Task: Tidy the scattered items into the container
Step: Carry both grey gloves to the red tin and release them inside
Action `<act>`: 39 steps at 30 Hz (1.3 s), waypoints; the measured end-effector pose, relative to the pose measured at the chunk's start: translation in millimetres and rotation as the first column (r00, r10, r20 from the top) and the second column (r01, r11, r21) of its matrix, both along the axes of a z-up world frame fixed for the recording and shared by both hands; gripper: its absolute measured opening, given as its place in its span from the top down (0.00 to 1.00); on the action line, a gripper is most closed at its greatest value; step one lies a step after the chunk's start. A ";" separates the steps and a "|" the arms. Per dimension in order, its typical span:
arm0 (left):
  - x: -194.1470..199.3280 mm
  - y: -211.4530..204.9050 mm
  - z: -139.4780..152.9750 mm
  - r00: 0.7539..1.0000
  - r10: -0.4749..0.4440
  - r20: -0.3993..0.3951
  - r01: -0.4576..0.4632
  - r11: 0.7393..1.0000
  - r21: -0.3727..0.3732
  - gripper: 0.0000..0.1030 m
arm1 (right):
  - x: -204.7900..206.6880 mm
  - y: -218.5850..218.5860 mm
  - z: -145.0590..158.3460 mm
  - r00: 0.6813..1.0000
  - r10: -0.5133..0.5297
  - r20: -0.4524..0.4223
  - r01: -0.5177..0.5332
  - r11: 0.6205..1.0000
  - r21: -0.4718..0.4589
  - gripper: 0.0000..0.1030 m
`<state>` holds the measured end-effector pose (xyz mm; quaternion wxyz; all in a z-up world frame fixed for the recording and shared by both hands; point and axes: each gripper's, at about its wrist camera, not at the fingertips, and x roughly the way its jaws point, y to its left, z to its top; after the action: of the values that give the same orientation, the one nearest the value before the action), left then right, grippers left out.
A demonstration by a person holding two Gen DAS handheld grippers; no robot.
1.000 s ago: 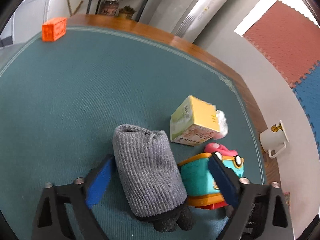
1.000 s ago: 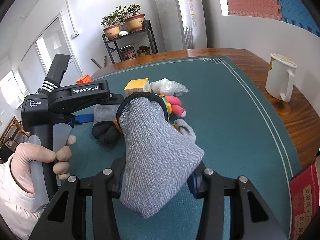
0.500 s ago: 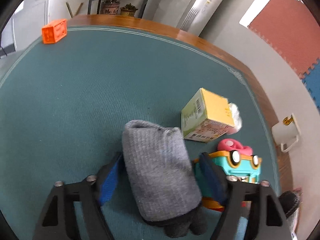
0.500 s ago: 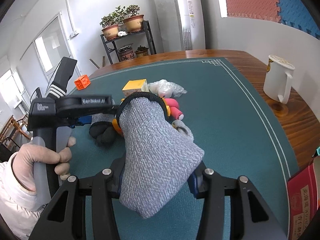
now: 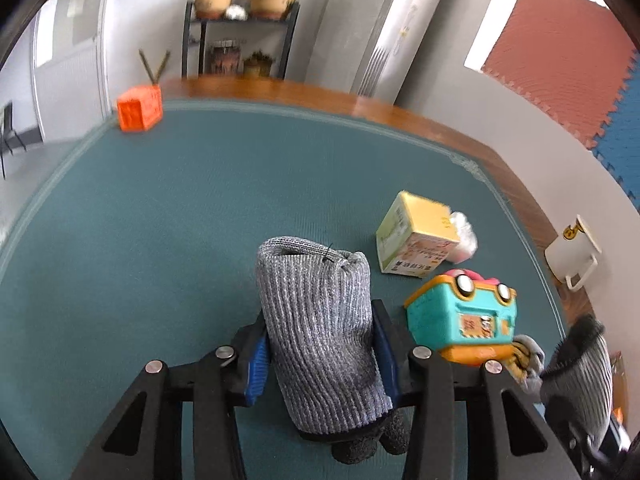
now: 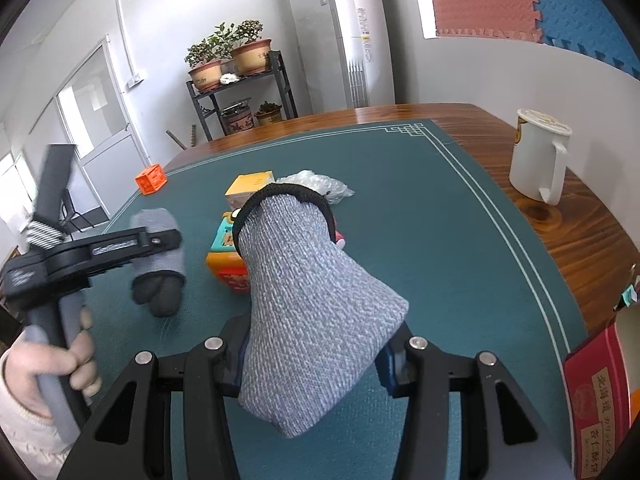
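- Left wrist view: left claw (image 5: 320, 354) clenched on the ribbed grey glove (image 5: 318, 340), blue pads pressed into both its sides, dark fingertips of the glove dangling underneath, jaws just brought together onto it.
- Right wrist view: right claw (image 6: 316, 354) clenched on the speckled grey glove (image 6: 316, 292), black cuff pointing away over the worktop (image 6: 420, 216).
- Best handled by keeping both grips firm, lifting the ribbed glove clear of the teal toy truck (image 5: 464, 316) just beside it, then carrying each glove over the container before letting go.
- Worth avoiding: a snag of the dangling glove fingers on the truck or on the yellow box (image 5: 416, 236).
- Container itself not identifiable in either view; drop spot unknown.
- Left view blurred; small object beside the truck's near corner unclear.
- Plastic bag (image 6: 316, 184) largely hidden behind the box and the cuff.
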<state>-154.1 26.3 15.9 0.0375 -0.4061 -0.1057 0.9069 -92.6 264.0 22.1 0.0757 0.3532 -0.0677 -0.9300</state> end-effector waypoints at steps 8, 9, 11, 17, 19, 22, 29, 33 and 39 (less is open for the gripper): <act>29.5 20.3 21.9 0.992 -0.030 -0.119 0.016 0.993 -0.113 0.55 | -0.3 3.4 0.0 1.000 -0.025 -0.002 0.025 1.000 -0.004 0.49; 32.7 22.9 23.4 0.992 -0.035 -0.125 0.020 0.992 -0.123 0.55 | -0.2 4.3 -0.2 1.000 -0.027 -0.004 0.027 1.000 -0.006 0.49; 39.3 25.2 25.2 0.990 -0.043 -0.132 0.025 0.991 -0.132 0.55 | -0.6 6.3 -0.2 0.999 -0.039 -0.005 0.039 0.999 -0.008 0.49; 59.9 35.2 28.3 0.987 -0.064 -0.148 0.042 0.989 -0.144 0.55 | -2.3 13.5 -0.9 0.997 -0.076 -0.003 0.076 0.997 -0.019 0.49; 67.3 37.7 29.7 0.985 -0.069 -0.155 0.046 0.988 -0.149 0.55 | -2.0 15.9 -1.0 0.996 -0.088 -0.005 0.087 0.996 -0.022 0.49; 76.7 41.6 32.1 0.983 -0.081 -0.166 0.054 0.986 -0.158 0.55 | -1.1 18.9 -0.3 0.994 -0.106 -0.010 0.106 0.994 -0.026 0.49; 98.1 51.4 39.6 0.974 -0.122 -0.190 0.090 0.982 -0.169 0.55 | 8.3 31.1 3.6 0.980 -0.195 -0.048 0.195 0.981 -0.010 0.49; 107.3 58.1 44.6 0.966 -0.159 -0.203 0.124 0.977 -0.173 0.55 | 41.7 47.3 12.5 0.965 -0.256 -0.060 0.252 0.965 -0.068 0.49; 111.4 83.7 45.4 0.951 -0.237 -0.201 0.205 0.964 -0.167 0.55 | 119.3 78.4 36.4 0.905 -0.399 -0.144 0.400 0.916 -0.028 0.49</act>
<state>-42.7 110.0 61.3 0.1208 -0.3146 0.0110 0.9414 26.7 342.4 58.5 -0.1118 0.2626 -0.1318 -0.9493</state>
